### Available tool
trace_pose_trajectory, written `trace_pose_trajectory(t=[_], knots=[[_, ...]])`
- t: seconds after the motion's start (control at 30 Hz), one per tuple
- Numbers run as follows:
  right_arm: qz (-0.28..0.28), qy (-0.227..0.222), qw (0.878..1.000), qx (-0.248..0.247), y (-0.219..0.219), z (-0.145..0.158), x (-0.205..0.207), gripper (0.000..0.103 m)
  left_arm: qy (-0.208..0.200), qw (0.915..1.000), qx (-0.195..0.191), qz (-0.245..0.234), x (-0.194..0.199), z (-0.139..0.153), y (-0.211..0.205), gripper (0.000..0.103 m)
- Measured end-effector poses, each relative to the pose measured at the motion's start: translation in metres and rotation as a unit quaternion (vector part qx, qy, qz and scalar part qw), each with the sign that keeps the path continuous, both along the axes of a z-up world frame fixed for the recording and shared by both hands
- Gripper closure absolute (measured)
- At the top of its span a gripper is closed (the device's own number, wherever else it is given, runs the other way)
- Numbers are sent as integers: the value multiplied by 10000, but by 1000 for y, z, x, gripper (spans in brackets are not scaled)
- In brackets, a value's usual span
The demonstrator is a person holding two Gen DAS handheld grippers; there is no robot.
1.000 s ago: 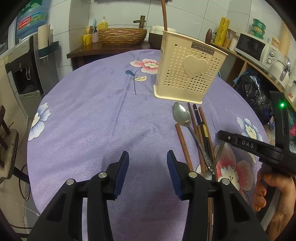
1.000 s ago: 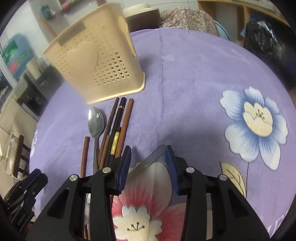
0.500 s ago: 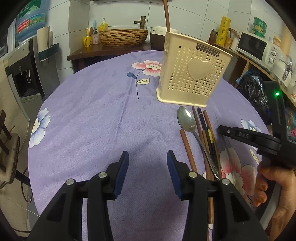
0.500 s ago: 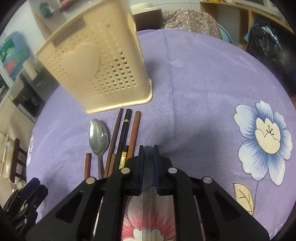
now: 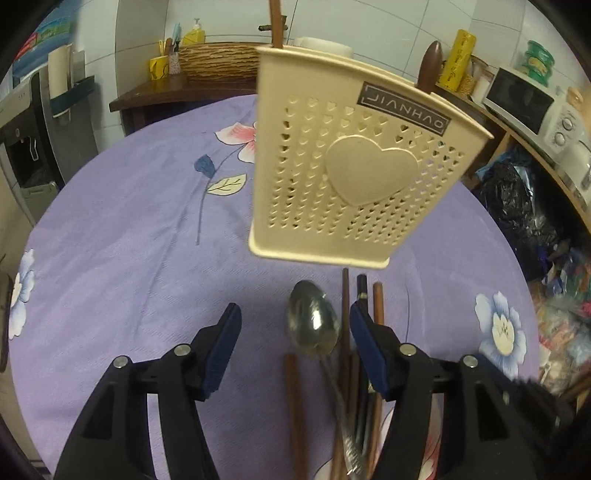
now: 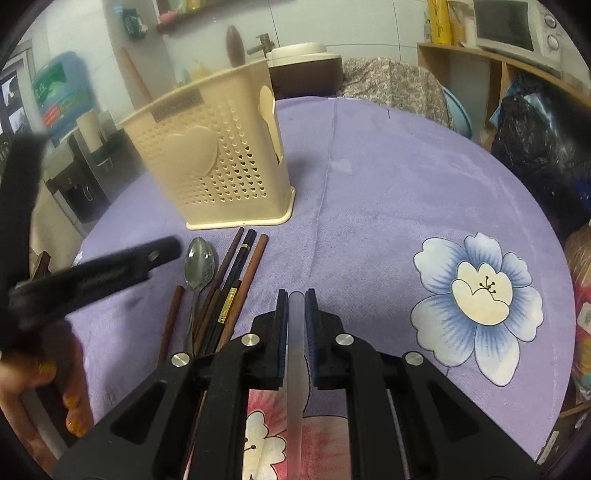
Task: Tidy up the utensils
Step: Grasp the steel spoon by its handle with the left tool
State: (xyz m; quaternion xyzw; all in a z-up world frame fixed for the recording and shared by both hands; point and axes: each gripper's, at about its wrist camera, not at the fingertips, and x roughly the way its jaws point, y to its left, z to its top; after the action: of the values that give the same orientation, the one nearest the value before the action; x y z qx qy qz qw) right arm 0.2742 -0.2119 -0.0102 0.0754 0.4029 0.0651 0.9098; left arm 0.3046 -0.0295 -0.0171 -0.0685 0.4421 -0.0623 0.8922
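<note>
A cream perforated utensil holder [image 5: 351, 173] with a heart stands on the purple flowered tablecloth; it also shows in the right wrist view [image 6: 218, 166]. In front of it lie a metal spoon [image 5: 314, 328] and several brown and black chopsticks [image 5: 369, 295], which also show in the right wrist view [image 6: 236, 273]. My left gripper [image 5: 293, 325] is open, low over the spoon's bowl. My right gripper [image 6: 296, 310] is shut on a flat metal utensil handle [image 6: 297, 369], held above the cloth right of the pile. The utensil's head is hidden.
One brown chopstick [image 5: 275, 22] and a dark wooden handle [image 5: 430, 70] stick up from the holder. A side table with a wicker basket [image 5: 218, 64] stands behind the table. A microwave [image 5: 524, 99] sits on shelves at right. A black bag [image 6: 535, 147] lies beside the table.
My right gripper closed on the metal utensil and lifted it off the cloth. My left gripper moved forward and right, toward the spoon and the holder, still open.
</note>
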Motion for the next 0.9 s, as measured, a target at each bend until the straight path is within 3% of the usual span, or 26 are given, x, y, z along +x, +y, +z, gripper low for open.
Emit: trace_pose_trajectory(t=[0.27,0.5,0.63,0.9], knots=[[76,-87,9999,-64,4,2,-9,93,393,9961,-138,782,31,-13,-1,42],[82,-51,9999,31,3,-3,-11,93,629,9948,175,785,36,-26,-12,45],[53,-48,10000,51,1,-3,-9,93,538,9955,411,667,28,-27,-20,47],[15,-64,9999,146,-3,1,-6,93,522,9971,334,446,7,-25,-30,65]])
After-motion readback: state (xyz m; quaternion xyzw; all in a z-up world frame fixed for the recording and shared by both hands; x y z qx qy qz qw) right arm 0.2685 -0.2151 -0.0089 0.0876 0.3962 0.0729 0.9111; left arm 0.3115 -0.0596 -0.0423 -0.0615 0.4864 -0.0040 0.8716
